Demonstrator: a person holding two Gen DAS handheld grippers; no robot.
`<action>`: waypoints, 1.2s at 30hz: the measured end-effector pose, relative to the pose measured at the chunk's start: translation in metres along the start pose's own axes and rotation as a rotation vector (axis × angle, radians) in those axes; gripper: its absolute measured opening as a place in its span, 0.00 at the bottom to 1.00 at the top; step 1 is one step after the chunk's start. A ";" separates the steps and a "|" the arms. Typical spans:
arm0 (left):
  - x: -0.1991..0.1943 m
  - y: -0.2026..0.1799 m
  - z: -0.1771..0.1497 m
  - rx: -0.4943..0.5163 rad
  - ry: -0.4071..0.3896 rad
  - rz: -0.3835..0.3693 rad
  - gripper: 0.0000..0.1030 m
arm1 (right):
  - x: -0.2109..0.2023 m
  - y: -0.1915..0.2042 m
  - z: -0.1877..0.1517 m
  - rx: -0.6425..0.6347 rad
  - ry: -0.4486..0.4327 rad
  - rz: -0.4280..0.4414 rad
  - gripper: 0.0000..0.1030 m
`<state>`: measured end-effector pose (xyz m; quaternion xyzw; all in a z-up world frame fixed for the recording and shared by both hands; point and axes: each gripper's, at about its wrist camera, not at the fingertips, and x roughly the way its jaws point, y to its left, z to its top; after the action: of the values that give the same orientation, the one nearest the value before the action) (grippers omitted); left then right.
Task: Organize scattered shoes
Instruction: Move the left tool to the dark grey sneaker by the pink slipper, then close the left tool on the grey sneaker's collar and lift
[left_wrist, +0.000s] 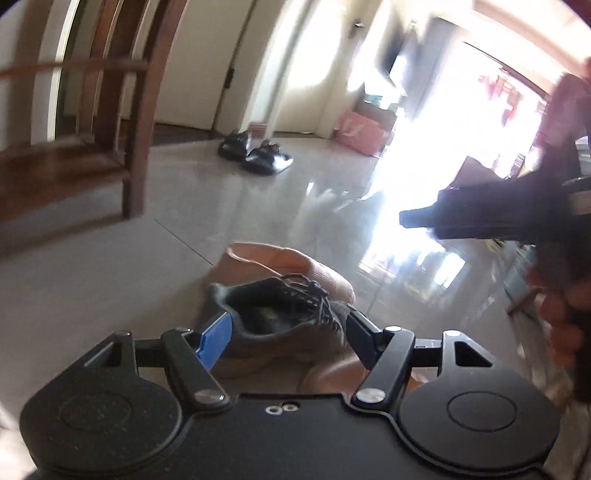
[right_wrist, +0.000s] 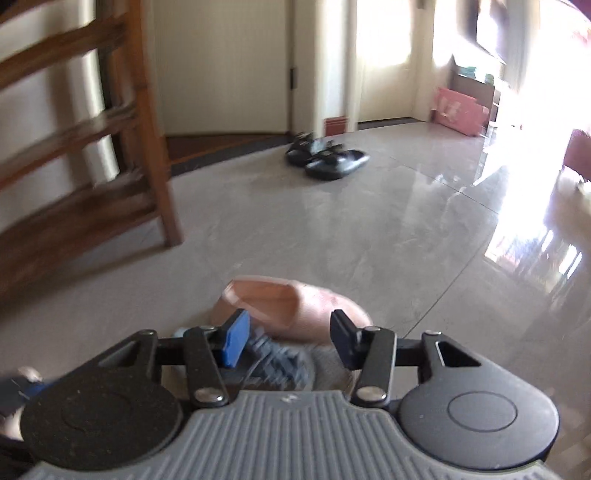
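In the left wrist view a grey laced sneaker fills the gap of my left gripper. Both pads sit against its sides at the heel collar, so the gripper is shut on it. A pink slipper lies on the floor right behind the sneaker. My right gripper hangs dark at the right, pointing left, clear of both shoes. In the right wrist view my right gripper stands open, with the pink slipper just past its tips and the blurred sneaker below the gap.
A pair of black sandals lies farther off on the glossy grey tile floor. A wooden rack stands at the left, and a pink box sits by the far wall. A hand shows at the right edge.
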<state>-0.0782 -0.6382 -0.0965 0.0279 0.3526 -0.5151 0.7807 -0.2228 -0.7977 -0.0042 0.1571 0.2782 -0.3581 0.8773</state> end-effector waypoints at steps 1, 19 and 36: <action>0.008 -0.002 -0.001 -0.008 0.002 0.008 0.61 | 0.006 -0.001 0.000 0.013 -0.017 -0.005 0.52; 0.133 -0.026 0.015 -0.027 0.136 0.016 0.05 | 0.095 -0.052 0.000 0.033 -0.035 0.159 0.53; 0.013 0.059 0.041 -0.278 -0.123 -0.254 0.03 | 0.063 -0.022 0.003 -0.035 -0.115 0.250 0.54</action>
<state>-0.0056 -0.6378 -0.0922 -0.1564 0.3726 -0.5565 0.7260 -0.2002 -0.8480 -0.0414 0.1542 0.2117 -0.2493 0.9323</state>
